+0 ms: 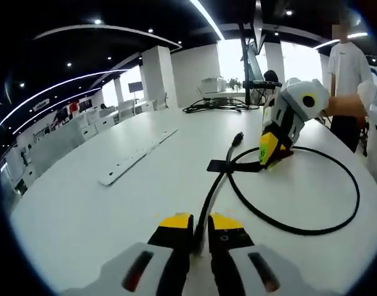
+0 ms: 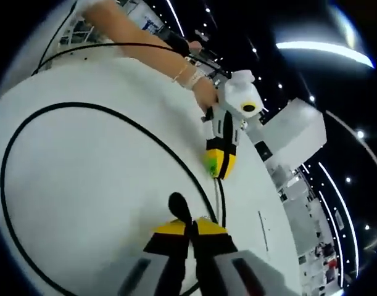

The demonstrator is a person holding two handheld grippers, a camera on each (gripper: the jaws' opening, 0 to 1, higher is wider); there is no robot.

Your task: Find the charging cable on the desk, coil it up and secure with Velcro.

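White desk surface (image 1: 83,203) is being spread across a large open office, with ceiling light strips being reflected overhead. On it, the black charging cable (image 1: 336,225) is being laid out in one wide loop, its plug end (image 1: 238,138) lying free near the middle of the desk. The left gripper (image 1: 200,225) is being kept closed narrowly on the cable near the desk's near edge. The right gripper (image 2: 191,229) is likewise being held pinched on the cable, beside the black Velcro strap (image 1: 218,166). A long white power strip (image 1: 136,157) is being left flat well apart from the loop. A person in a white shirt (image 1: 347,68) is being seen standing beyond the desk.
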